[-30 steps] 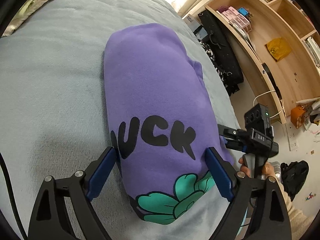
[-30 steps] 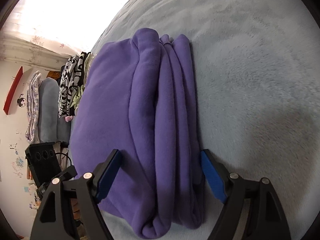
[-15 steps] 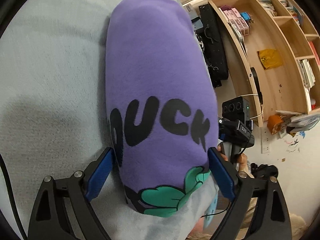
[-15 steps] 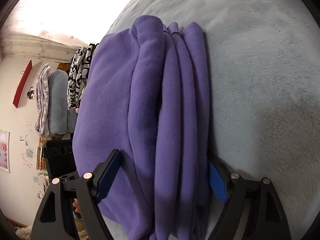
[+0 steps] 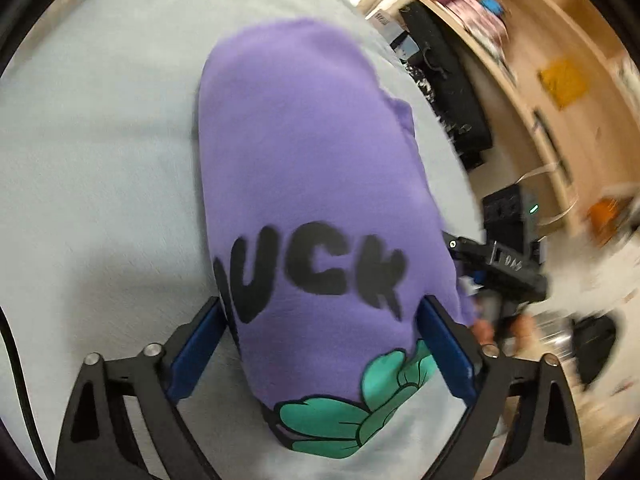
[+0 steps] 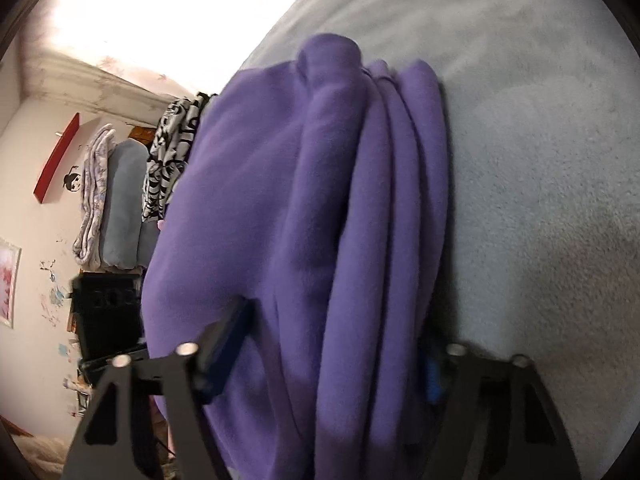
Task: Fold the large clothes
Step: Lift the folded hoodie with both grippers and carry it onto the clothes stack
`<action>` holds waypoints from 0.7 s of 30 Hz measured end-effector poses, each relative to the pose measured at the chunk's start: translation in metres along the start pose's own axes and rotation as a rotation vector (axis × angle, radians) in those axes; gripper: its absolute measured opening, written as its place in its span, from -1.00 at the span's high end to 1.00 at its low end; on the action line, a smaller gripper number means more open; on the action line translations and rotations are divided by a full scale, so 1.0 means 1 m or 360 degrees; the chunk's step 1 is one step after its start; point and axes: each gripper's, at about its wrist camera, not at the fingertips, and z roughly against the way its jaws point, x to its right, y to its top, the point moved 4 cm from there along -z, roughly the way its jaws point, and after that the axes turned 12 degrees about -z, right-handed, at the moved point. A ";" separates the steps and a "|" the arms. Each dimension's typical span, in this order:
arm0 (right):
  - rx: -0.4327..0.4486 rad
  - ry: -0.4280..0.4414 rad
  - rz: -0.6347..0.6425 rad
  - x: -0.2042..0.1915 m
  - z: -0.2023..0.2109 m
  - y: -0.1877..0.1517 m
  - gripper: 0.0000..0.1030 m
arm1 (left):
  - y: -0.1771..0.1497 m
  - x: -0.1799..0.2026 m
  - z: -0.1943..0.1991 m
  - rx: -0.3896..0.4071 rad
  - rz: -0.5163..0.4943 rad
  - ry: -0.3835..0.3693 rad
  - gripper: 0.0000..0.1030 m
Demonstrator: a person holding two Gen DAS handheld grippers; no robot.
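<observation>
Already your purple sweatshirt (image 5: 304, 184) lies folded into a thick bundle on the grey bed cover (image 5: 100, 168), between both grippers' fingers; the right gripper (image 6: 332, 344) is closing on its layered edge, the left gripper (image 5: 320, 344) straddles it wide, so little remains

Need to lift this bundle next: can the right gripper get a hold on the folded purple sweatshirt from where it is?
Probably yes: the right gripper already straddles the folded purple sweatshirt, jaws closing around its stacked layers, nothing else between them.
</observation>
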 end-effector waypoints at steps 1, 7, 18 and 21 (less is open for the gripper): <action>0.0017 0.0000 0.0017 -0.002 0.001 -0.001 0.01 | 0.003 0.008 0.003 0.0012 -0.0067 0.0074 -0.75; 0.0110 0.0002 0.0101 -0.017 0.007 -0.002 0.13 | 0.009 0.015 0.004 0.0026 -0.0093 0.0119 -0.71; -0.0038 0.0047 -0.0057 0.000 -0.003 0.007 -0.06 | -0.013 -0.028 -0.039 -0.0158 0.0312 -0.0416 -0.99; -0.0041 0.0070 -0.0058 0.002 -0.004 0.006 -0.06 | -0.014 -0.032 -0.046 -0.0162 0.0342 -0.0471 -0.99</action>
